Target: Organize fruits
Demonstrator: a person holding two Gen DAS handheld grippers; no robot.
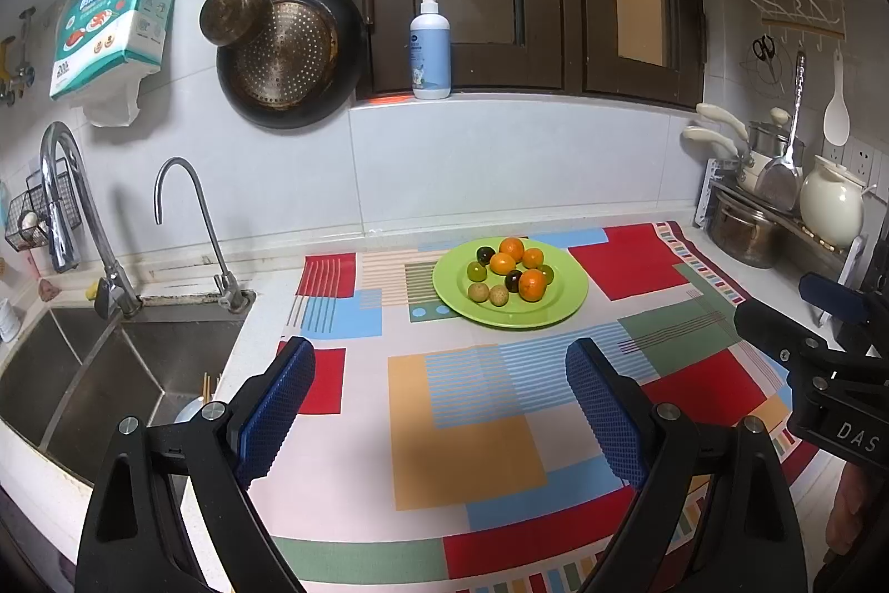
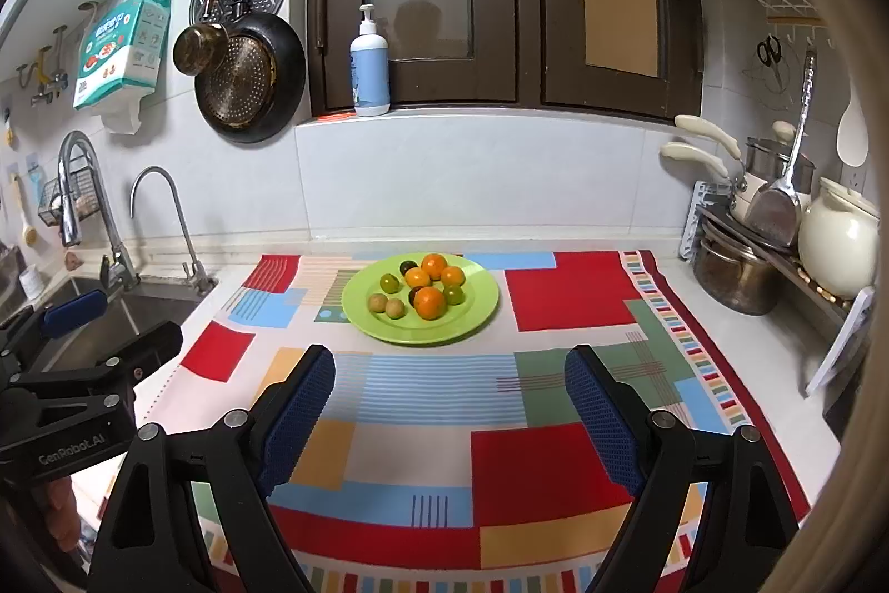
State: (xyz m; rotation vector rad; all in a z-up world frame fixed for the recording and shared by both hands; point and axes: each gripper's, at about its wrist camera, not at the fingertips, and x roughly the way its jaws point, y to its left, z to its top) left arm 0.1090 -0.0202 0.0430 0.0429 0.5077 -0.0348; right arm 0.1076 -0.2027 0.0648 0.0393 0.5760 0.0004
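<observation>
Fruits (image 2: 420, 288), oranges and small green, dark and tan ones, all lie mixed on the green plate (image 2: 478, 309) in the frame's middle. Left tongs (image 1: 439, 404) and right tongs (image 2: 449, 398) stand open and empty. Gathered already, or awaiting sorting: both fit.

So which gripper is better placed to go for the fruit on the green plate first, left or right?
Probably the right gripper. In its view the green plate sits almost straight ahead between its open fingers. From the left gripper, also open and empty, the plate lies off to the right. It's close, though.
</observation>
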